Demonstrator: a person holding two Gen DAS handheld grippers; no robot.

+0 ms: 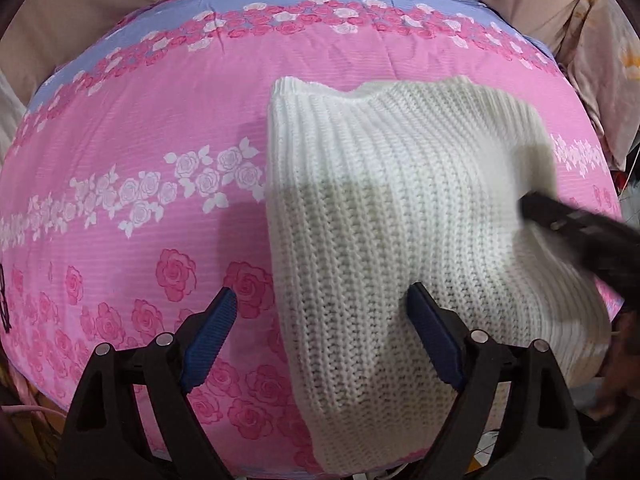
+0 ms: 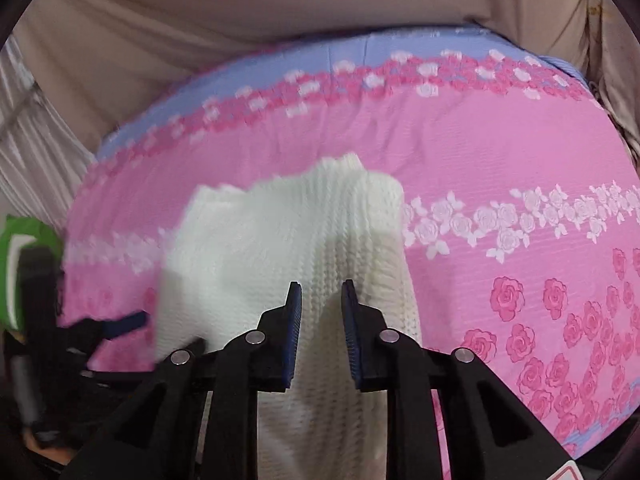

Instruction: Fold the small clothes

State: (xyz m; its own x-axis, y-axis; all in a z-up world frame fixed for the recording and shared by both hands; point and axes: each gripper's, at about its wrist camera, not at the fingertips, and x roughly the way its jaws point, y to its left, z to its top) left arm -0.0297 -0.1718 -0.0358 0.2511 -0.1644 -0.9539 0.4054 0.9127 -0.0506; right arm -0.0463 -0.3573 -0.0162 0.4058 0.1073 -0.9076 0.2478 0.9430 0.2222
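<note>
Right gripper (image 2: pixel 320 292) apparently pinches white knit garment (image 1: pixel 400 208); left gripper (image 1: pixel 320 300) gapes wide over its edge.

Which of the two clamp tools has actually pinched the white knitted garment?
The right gripper: its blue pads pinch a raised fold of the white knit garment. The left gripper stands wide open, gripping nothing.

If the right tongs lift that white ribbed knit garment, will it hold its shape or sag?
Probably sag: the white ribbed knit garment already drapes in soft humps on the pink rose-print bedsheet. The chunky knit looks grippy, so it is unlikely to slip from the right tongs, whose pads pinch a raised fold. It seems light but bulky.
</note>
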